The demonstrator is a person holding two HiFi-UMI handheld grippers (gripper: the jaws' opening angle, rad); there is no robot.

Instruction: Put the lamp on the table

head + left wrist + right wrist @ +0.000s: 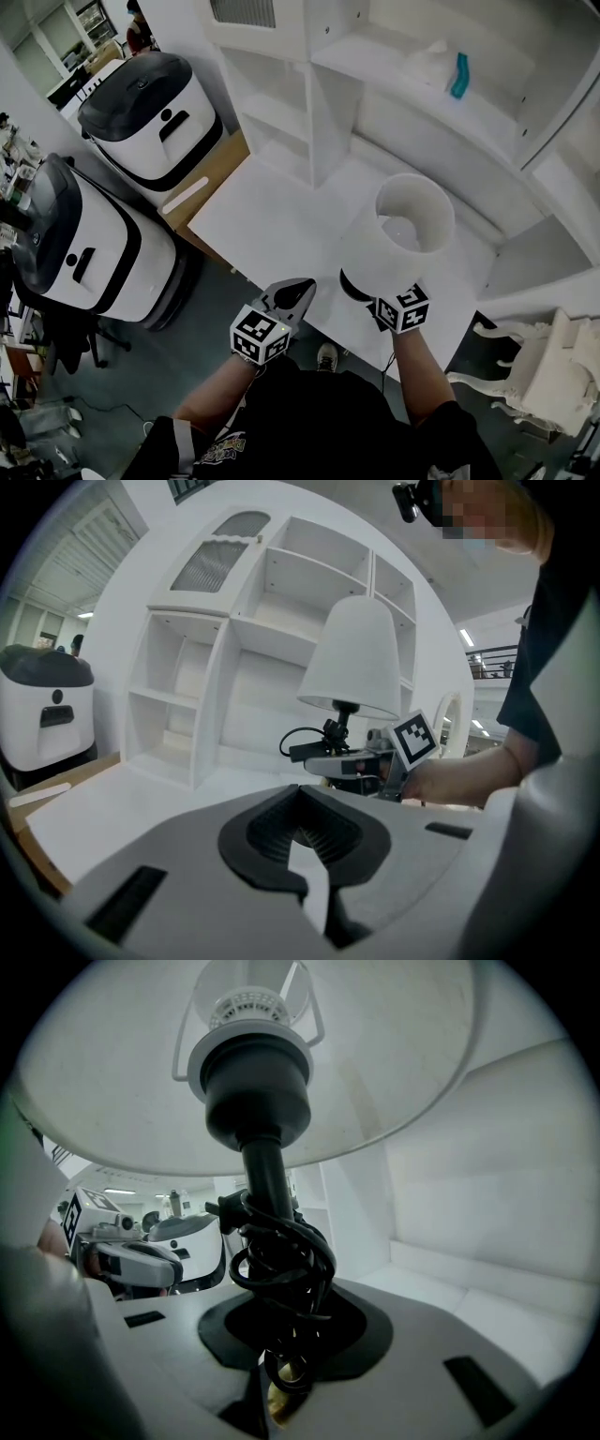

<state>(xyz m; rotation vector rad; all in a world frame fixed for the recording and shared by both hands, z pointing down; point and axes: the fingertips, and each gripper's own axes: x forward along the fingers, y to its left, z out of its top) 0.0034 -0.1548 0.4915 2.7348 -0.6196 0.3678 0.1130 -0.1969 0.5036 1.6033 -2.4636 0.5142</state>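
Lamp held upright over the white tabletop

The right claw (pixel 281 1335) is clamped low on the stem of the lamp (pixel 398 234), where its black cord (pixel 281 1260) is wound. The lamp's long axis runs vertical, with the white shade (pixel 354 658) on top and opening upward, above the near part of the tabletop (pixel 272 225). The left claw (pixel 305 841) hangs beside it, jaws together on nothing.

Black T-shirt (pixel 328 422), grey tongs (pixel 302 291), chequered marker cubes (pixel 259 335)
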